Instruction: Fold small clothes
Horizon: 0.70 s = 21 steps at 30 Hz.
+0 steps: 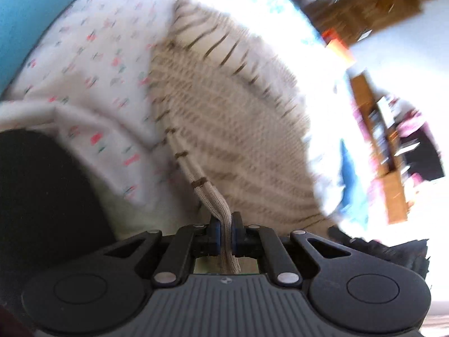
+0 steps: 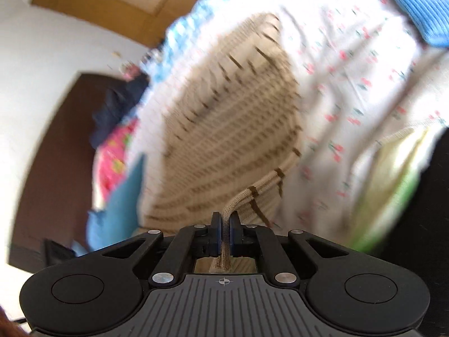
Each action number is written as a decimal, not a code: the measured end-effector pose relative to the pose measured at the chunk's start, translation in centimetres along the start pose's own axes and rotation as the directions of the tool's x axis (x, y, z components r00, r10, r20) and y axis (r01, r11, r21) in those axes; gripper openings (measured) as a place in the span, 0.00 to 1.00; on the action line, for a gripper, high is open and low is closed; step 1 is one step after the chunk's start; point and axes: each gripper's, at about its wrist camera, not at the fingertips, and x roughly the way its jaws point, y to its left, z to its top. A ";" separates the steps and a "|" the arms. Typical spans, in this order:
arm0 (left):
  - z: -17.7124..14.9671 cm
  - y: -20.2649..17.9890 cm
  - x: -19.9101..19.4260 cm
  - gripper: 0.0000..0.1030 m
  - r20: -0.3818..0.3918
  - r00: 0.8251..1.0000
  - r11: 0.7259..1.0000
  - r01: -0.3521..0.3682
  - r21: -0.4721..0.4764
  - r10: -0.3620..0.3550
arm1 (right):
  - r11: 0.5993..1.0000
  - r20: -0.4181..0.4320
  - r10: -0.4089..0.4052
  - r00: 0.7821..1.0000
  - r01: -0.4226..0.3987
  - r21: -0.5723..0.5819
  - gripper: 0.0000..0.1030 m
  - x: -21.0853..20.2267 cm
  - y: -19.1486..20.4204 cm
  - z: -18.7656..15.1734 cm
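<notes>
Cherry-printed white bedding (image 1: 92,64) lies under everything, with a blue knit (image 1: 33,14) off at its far edge and wooden furniture blurred behind. On the left, the left gripper (image 1: 226,233) is pinched tight on the ribbed edge of a beige striped knit garment (image 1: 224,106); on the right, the right gripper (image 2: 225,234) is clamped on another edge of it. The piece stretches straight away from both, its length running forward, neither hand noticeably nearer.

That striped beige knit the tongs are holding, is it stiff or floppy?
Probably floppy: the striped beige knit bunches into a narrow fold between the left tongs and right tongs. Likely light, since pinched edges carry it. The ribbed texture suggests it will not slip easily.
</notes>
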 end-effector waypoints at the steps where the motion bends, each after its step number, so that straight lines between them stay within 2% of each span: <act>1: 0.3 -0.2 -0.5 0.12 0.031 0.999 0.999 0.034 -0.006 -0.034 | 1.000 0.031 0.029 0.999 -0.029 0.008 0.06 -0.3 0.3 0.2; 3: 1.0 -0.8 -1.0 0.12 0.090 0.991 0.995 0.103 -0.011 -0.102 | 0.995 0.105 0.091 0.990 -0.094 0.022 0.06 -0.7 1.0 0.9; 5: 2.1 -1.5 -1.1 0.12 0.151 0.975 0.987 0.163 -0.005 -0.160 | 0.987 0.184 0.149 0.971 -0.158 0.035 0.06 -0.9 1.6 2.0; 9: 5.5 -2.2 -0.7 0.12 0.272 0.922 0.956 0.291 -0.023 -0.274 | 0.972 0.311 0.197 0.930 -0.226 0.059 0.06 0.0 2.6 5.4; 12: 8.5 -2.4 0.1 0.12 0.355 0.882 0.940 0.339 -0.021 -0.310 | 0.976 0.381 0.183 0.906 -0.213 0.038 0.06 0.9 3.6 8.7; 14: 10.7 -2.2 0.7 0.12 0.406 0.861 0.938 0.346 -0.028 -0.305 | 0.981 0.422 0.161 0.892 -0.191 0.029 0.06 1.6 4.1 11.0; 17: 13.9 -1.5 2.3 0.12 0.458 0.845 0.939 0.339 -0.057 -0.277 | 0.989 0.457 0.122 0.881 -0.146 0.019 0.06 3.4 4.4 14.0; 19: 16.0 -0.8 3.9 0.12 0.474 0.842 0.940 0.333 -0.081 -0.257 | 0.993 0.439 0.086 0.894 -0.112 0.034 0.06 5.4 4.1 16.1; 21: 17.9 0.0 5.4 0.12 0.485 0.845 0.946 0.308 -0.100 -0.224 | 0.994 0.439 0.062 0.896 -0.094 0.051 0.06 7.4 3.4 18.0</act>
